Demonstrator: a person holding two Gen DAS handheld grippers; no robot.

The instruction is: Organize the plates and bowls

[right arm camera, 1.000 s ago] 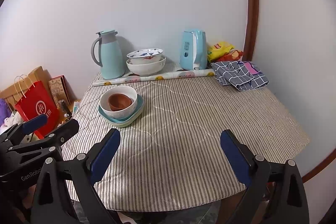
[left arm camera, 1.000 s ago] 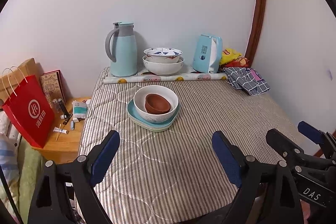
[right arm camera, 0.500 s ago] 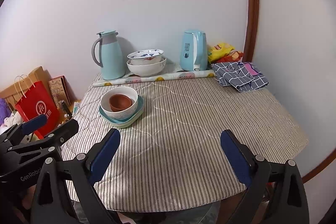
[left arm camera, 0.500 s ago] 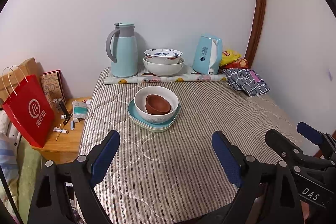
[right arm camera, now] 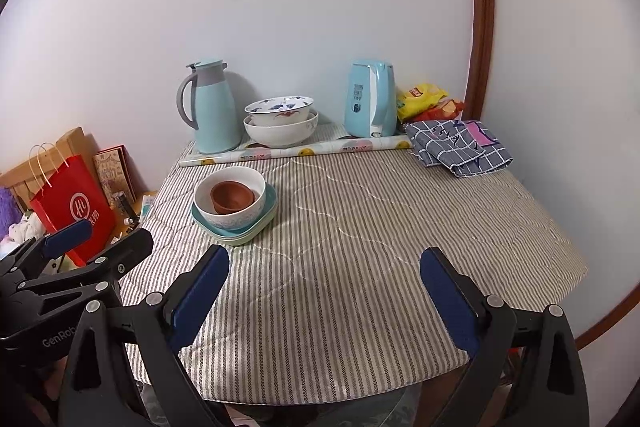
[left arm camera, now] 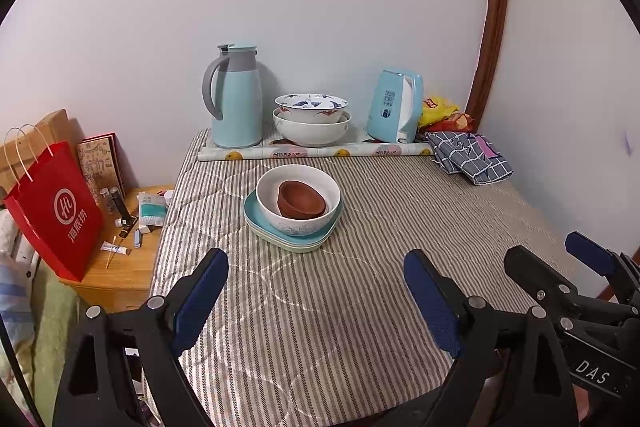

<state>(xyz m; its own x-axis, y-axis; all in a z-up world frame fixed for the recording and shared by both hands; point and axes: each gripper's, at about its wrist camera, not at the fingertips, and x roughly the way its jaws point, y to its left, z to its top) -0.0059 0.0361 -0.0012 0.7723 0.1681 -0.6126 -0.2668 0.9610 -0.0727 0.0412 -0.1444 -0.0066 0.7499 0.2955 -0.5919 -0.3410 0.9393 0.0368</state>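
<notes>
Nothing has moved: brown bowl (left arm camera: pixel 301 202) sits inside white bowl (left arm camera: pixel 298 199) on stacked plates (left arm camera: pixel 293 237), at 12 o'clock from the left hand-held gripper (left arm camera: pixel 316 297), 11 o'clock from the right hand-held gripper (right arm camera: pixel 325 287); both gape, empty, over the desk (right arm camera: pixel 360 227).

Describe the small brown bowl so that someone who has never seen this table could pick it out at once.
Start at the striped table against the white wall. Near its left middle lies a stack of teal plates with a white bowl on top. The small brown bowl sits tilted inside that white bowl: the only brown dish, while the two bowls at the back are white.
</notes>
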